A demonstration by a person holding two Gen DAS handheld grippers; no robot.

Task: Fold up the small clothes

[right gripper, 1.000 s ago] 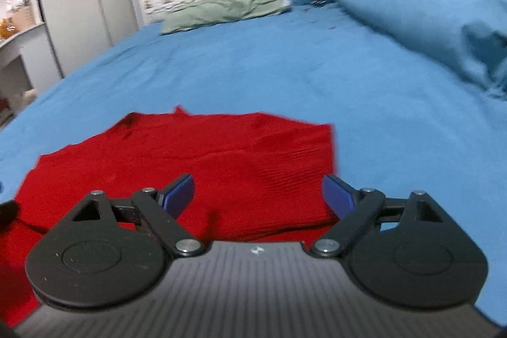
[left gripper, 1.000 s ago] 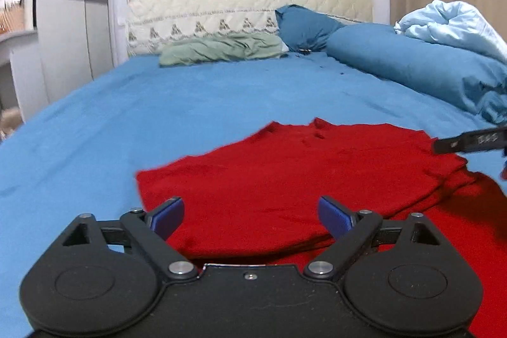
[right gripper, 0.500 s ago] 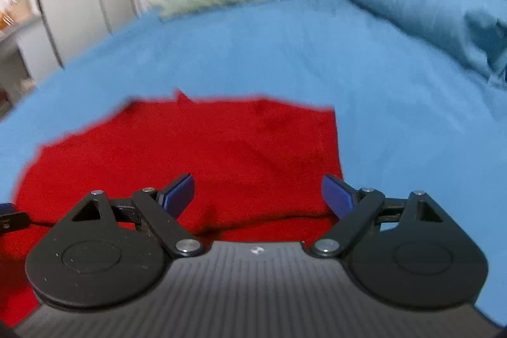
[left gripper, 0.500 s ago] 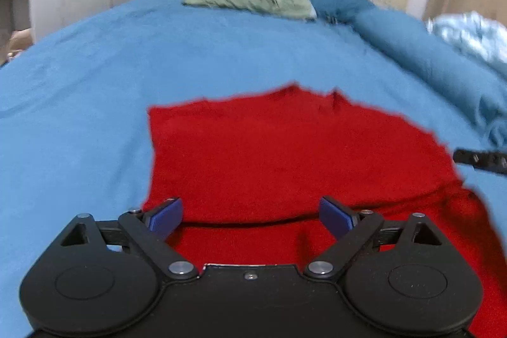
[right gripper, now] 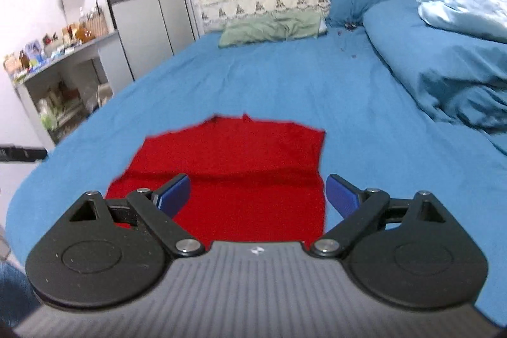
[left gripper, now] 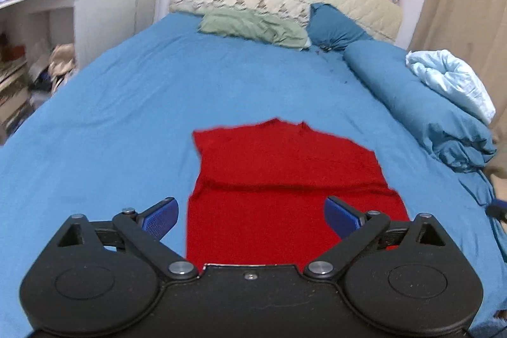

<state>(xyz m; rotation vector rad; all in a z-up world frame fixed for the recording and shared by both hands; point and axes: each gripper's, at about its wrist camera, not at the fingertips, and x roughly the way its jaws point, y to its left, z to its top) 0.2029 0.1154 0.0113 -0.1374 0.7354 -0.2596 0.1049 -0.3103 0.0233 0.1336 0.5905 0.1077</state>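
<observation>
hovering above the bed, the left gripper and right gripper both stand with jaws wide apart, holding nothing. the red garment lies flat on the blue sheet, its far part doubled over the near, likely so a further fold can start from its near edge.
</observation>
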